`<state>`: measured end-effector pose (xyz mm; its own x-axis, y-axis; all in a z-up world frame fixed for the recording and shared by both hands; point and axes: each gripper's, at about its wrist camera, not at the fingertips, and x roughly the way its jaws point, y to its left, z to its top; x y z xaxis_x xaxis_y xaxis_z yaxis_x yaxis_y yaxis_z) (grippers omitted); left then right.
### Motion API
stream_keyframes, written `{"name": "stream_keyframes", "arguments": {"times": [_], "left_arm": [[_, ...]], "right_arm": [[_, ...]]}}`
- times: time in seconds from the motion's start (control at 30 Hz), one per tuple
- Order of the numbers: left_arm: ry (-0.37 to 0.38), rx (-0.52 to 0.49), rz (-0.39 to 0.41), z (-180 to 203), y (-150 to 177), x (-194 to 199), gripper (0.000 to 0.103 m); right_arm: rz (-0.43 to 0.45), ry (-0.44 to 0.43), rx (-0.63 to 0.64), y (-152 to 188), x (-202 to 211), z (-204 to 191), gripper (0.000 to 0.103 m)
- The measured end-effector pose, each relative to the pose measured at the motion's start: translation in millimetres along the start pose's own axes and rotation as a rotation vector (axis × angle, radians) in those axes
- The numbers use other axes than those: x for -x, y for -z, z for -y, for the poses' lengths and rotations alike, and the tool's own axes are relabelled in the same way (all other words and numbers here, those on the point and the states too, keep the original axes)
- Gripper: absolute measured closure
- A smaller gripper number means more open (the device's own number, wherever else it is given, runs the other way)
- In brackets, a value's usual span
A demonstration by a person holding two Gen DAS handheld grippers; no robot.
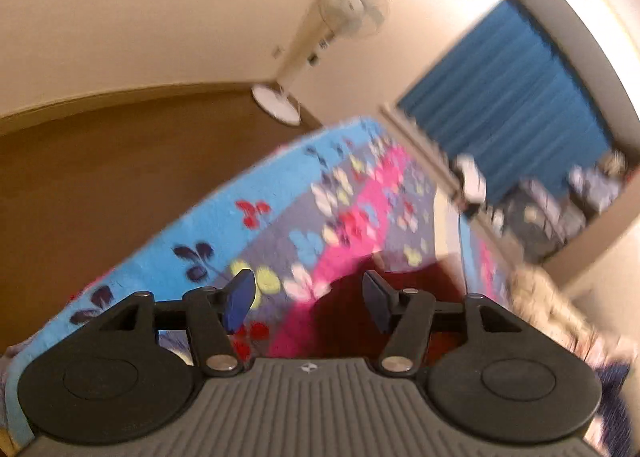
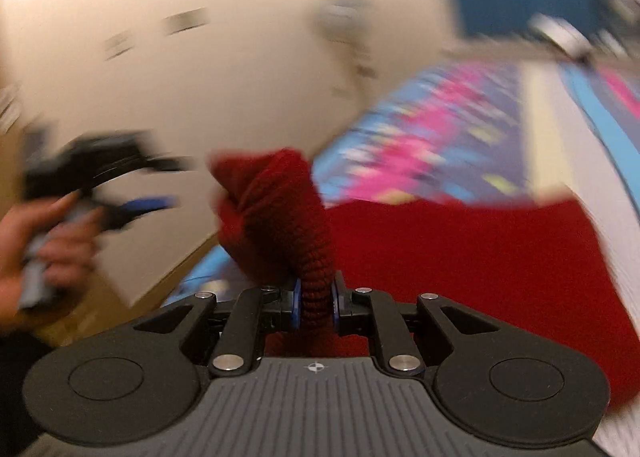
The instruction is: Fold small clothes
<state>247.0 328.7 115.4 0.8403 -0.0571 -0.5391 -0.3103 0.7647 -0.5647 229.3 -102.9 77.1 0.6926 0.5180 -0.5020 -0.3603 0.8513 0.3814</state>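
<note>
A dark red knitted garment lies spread on the butterfly-print bedspread. My right gripper is shut on a bunched ribbed end of the garment, which sticks up past the blue pads. In the left wrist view my left gripper hangs open over the bedspread, nothing between its fingers, with the red garment lying beneath and ahead of them. The right wrist view also catches the left gripper, blurred, held in a person's hand at the left, apart from the cloth.
A standing fan is in the room's corner on the brown floor. A blue curtain hangs behind the bed, with cluttered items below it. A pale cloth lies at the bed's right.
</note>
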Motion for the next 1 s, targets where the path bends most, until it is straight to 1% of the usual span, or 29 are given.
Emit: {"name": "stream_keyframes", "arguments": {"times": [0.07, 0.17, 0.2, 0.23, 0.3, 0.37, 0.43, 0.5, 0.53, 0.63, 0.7, 0.77, 1.0], "left_arm": [[-0.011, -0.098, -0.062, 22.3, 9.0, -13.3, 0.039], [-0.032, -0.345, -0.12, 66.3, 33.6, -29.4, 0.039], [-0.031, -0.42, -0.136, 78.4, 45.5, -32.6, 0.039], [-0.027, -0.499, -0.152, 91.3, 60.4, -37.9, 0.039], [-0.023, -0.641, -0.173, 113.2, 83.5, -43.3, 0.039], [-0.01, -0.73, -0.204, 128.0, 102.5, -49.9, 0.039], [-0.011, -0.771, -0.228, 130.5, 120.6, -52.9, 0.039], [-0.05, -0.793, -0.251, 132.2, 128.2, -63.6, 0.039], [-0.069, -0.793, -0.262, 131.2, 130.8, -69.2, 0.039], [-0.114, -0.77, -0.276, 126.1, 127.9, -78.9, 0.039], [-0.127, -0.758, -0.276, 124.2, 123.4, -81.5, 0.039], [-0.135, -0.754, -0.274, 124.7, 120.2, -82.7, 0.039], [-0.15, -0.759, -0.275, 125.5, 120.4, -83.8, 0.039]], "right_arm": [[0.0, 0.058, -0.146, 5.1, 10.1, 40.4, 0.089], [0.0, 0.178, -0.335, 28.7, 25.9, 95.1, 0.09], [-0.008, 0.221, -0.386, 37.1, 28.9, 106.6, 0.09], [-0.025, 0.251, -0.464, 45.5, 31.1, 123.3, 0.09], [-0.016, 0.22, -0.576, 55.8, 33.7, 141.5, 0.09], [0.003, 0.186, -0.554, 53.9, 34.9, 139.1, 0.089], [0.019, 0.151, -0.514, 52.2, 33.4, 135.3, 0.089], [0.022, 0.135, -0.506, 54.3, 33.9, 139.4, 0.088], [0.021, 0.125, -0.51, 55.3, 34.9, 141.7, 0.083], [0.029, 0.112, -0.536, 51.4, 39.3, 151.0, 0.074], [0.036, 0.111, -0.533, 39.7, 40.0, 152.0, 0.07], [0.042, 0.113, -0.522, 35.2, 38.3, 154.2, 0.061], [0.04, 0.121, -0.534, 27.1, 27.3, 163.5, 0.053]]}}
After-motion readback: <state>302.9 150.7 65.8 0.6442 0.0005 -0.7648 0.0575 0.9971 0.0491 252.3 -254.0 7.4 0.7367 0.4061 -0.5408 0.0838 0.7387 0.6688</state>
